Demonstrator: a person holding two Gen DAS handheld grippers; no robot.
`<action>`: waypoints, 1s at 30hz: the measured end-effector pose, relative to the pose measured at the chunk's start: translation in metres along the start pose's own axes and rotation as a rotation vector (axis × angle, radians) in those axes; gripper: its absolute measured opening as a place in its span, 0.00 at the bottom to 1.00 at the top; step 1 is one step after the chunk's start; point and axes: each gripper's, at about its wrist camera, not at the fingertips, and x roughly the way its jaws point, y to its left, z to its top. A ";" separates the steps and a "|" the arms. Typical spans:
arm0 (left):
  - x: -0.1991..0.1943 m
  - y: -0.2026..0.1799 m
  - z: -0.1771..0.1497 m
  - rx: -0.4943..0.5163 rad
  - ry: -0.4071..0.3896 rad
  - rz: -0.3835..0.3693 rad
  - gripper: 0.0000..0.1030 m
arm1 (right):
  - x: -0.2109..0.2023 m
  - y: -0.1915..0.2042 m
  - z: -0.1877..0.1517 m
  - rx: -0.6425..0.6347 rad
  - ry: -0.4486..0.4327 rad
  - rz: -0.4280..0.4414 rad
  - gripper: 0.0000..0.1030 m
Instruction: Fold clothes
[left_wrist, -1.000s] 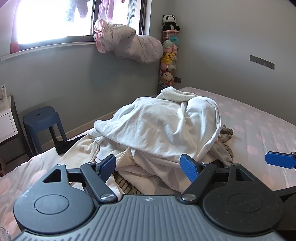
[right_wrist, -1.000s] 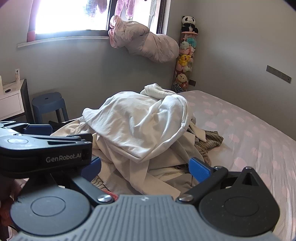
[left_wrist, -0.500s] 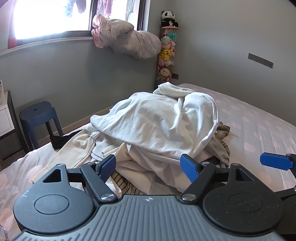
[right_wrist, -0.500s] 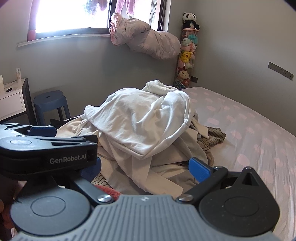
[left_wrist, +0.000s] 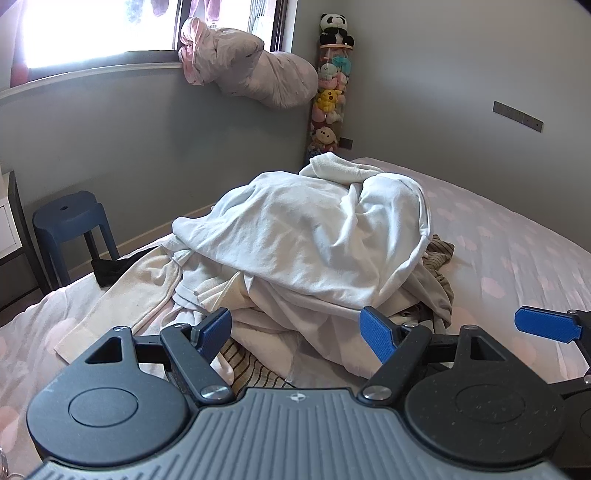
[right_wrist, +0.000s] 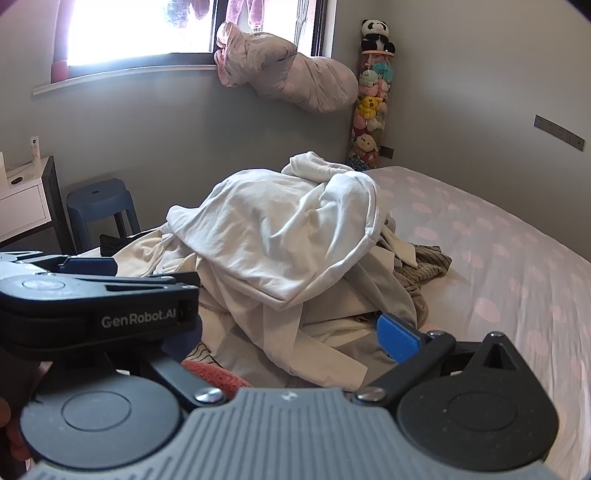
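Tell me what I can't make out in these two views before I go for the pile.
- Clothes under the white top: both views, covered by it; count unknown.
- Right gripper's left finger: right wrist view, hidden behind the left gripper.
- Red cloth: right wrist view, mostly behind gripper body.

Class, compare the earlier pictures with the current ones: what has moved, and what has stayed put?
Both tools drifted slightly relative to the clothes pile, shifting the view a little. Nothing was grasped or released: left tool and right tool remain open and empty. The pile lies unchanged on the bed.
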 end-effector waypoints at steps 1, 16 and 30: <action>0.001 0.000 0.000 0.000 0.002 0.000 0.74 | 0.000 0.000 -0.001 0.001 0.003 0.000 0.99; 0.004 -0.007 -0.001 0.010 0.009 0.011 0.74 | 0.004 -0.010 -0.005 0.049 0.011 0.016 0.99; 0.029 -0.006 0.013 0.035 0.033 0.031 0.74 | 0.025 -0.026 0.003 0.000 -0.007 0.008 0.99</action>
